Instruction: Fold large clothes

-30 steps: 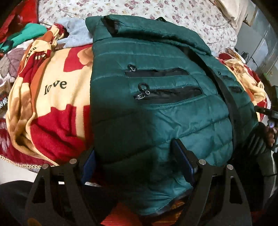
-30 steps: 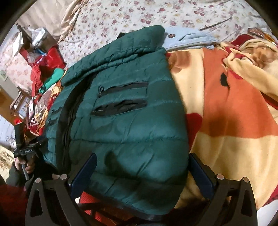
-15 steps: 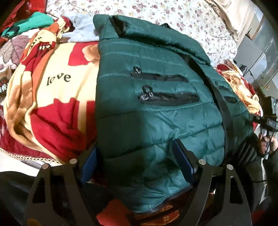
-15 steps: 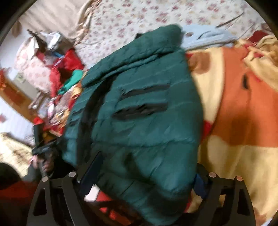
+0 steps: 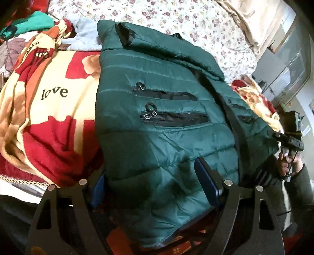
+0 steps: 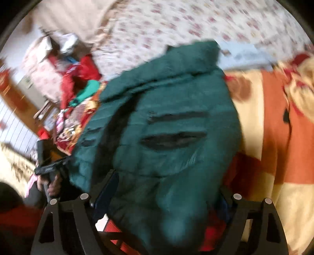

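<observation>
A dark green quilted puffer jacket (image 5: 157,125) lies on the bed, collar at the far end, black zip pockets facing up. Its near hem bulges between the open fingers of my left gripper (image 5: 151,188); the left finger is half hidden under the fabric. In the right wrist view, which is blurred, the jacket (image 6: 166,137) fills the middle and its hem sits between the wide-apart fingers of my right gripper (image 6: 162,200). The right gripper also shows at the right edge of the left wrist view (image 5: 288,143), held by a hand.
A red, cream and orange blanket (image 5: 49,109) with "love" on it lies under the jacket. A floral sheet (image 5: 176,17) covers the bed beyond. A pale blue garment (image 5: 84,39) lies by the collar. Piled clothes (image 6: 82,78) and furniture stand at the far left.
Both grippers have moved closer to the jacket hem. The right wrist view has swung and blurred, and more of the hem now bulges between its fingers.
</observation>
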Demonstrator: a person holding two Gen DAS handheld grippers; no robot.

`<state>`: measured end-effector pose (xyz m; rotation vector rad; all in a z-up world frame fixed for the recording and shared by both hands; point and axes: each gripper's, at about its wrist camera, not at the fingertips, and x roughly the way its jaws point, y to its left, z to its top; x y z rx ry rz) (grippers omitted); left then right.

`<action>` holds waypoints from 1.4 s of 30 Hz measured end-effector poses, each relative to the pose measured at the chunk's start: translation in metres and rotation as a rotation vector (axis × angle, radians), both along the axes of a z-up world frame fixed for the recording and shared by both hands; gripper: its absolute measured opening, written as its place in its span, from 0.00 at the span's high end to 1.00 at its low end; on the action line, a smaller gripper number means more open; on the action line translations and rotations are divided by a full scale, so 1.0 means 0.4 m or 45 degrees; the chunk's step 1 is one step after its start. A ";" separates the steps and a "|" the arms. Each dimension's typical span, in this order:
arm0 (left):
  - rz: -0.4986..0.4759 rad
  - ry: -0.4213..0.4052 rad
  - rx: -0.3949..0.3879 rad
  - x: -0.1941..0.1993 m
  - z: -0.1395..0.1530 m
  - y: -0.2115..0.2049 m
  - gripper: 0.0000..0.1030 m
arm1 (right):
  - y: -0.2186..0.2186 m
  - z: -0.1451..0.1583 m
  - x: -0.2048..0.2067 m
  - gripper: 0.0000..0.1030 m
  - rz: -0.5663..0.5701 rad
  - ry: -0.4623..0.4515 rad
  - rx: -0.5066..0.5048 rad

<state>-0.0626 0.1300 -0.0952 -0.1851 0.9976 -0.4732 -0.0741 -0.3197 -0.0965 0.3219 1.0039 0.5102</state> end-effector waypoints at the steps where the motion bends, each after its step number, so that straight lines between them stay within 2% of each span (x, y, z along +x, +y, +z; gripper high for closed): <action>1: -0.002 0.008 0.036 0.004 -0.008 -0.007 0.21 | -0.002 -0.013 0.006 0.17 -0.009 0.019 -0.013; 4: -0.011 0.038 0.126 0.006 -0.032 -0.027 0.21 | -0.005 -0.039 0.012 0.17 -0.020 0.081 -0.030; 6: -0.011 0.012 0.137 -0.002 -0.023 -0.029 0.29 | 0.005 -0.018 0.002 0.29 0.027 0.016 -0.023; 8: 0.018 -0.017 0.136 -0.009 -0.012 -0.016 0.62 | 0.004 -0.005 -0.007 0.59 0.030 -0.033 -0.011; 9: 0.029 -0.019 0.121 -0.008 -0.009 -0.004 0.69 | -0.003 -0.005 -0.008 0.65 0.013 -0.041 -0.004; 10: 0.044 -0.026 0.085 -0.008 -0.001 0.011 0.81 | -0.009 -0.006 -0.009 0.71 0.000 -0.046 0.004; 11: 0.047 -0.043 0.064 -0.009 0.006 0.018 0.85 | -0.017 -0.004 -0.011 0.75 -0.016 -0.056 0.017; 15: 0.057 -0.174 0.055 -0.029 0.052 0.029 0.88 | -0.018 0.031 -0.036 0.80 -0.014 -0.176 0.026; 20: 0.177 -0.234 -0.118 -0.032 0.112 0.121 0.88 | -0.021 0.099 -0.090 0.81 -0.029 -0.317 0.061; 25: 0.195 -0.287 -0.201 -0.061 0.167 0.157 0.88 | -0.003 0.172 -0.140 0.82 0.001 -0.416 0.096; 37: 0.183 -0.263 -0.152 -0.085 0.157 0.147 0.88 | 0.001 0.181 -0.135 0.82 -0.020 -0.400 0.057; 42: 0.182 -0.268 -0.079 -0.087 0.150 0.122 0.87 | 0.015 0.179 -0.142 0.82 -0.055 -0.435 0.016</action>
